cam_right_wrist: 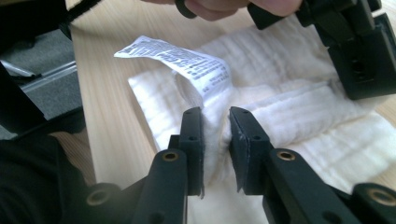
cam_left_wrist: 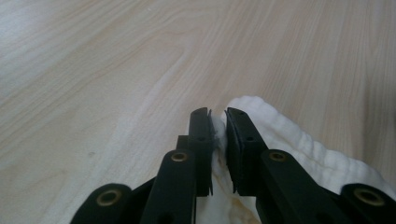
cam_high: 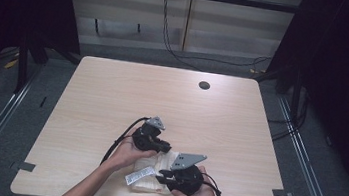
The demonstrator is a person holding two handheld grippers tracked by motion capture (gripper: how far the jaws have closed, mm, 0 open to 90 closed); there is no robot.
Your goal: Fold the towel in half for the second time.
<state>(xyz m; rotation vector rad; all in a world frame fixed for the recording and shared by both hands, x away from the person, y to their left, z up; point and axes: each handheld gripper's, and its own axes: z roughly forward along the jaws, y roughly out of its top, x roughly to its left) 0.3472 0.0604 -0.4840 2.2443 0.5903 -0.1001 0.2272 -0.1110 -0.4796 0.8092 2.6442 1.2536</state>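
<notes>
A: Towel (cam_high: 153, 175), white and folded, lies on the counter (cam_high: 112, 95) near its front edge, its printed label (cam_right_wrist: 182, 58) curling up.

B: Claws? Left claw (cam_left_wrist: 217, 122) holds a narrow gap astride a towel fold; right claw (cam_right_wrist: 215, 122) likewise stands slightly parted, cloth bulging between, pads not pressing.

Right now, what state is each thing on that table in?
white cloth: folded, lying flat near the table's front edge.
care label: sticking out from the cloth's left side.
left hand-held gripper: jaws slightly apart, cloth fold between them.
right hand-held gripper: jaws slightly apart astride a cloth fold.
</notes>
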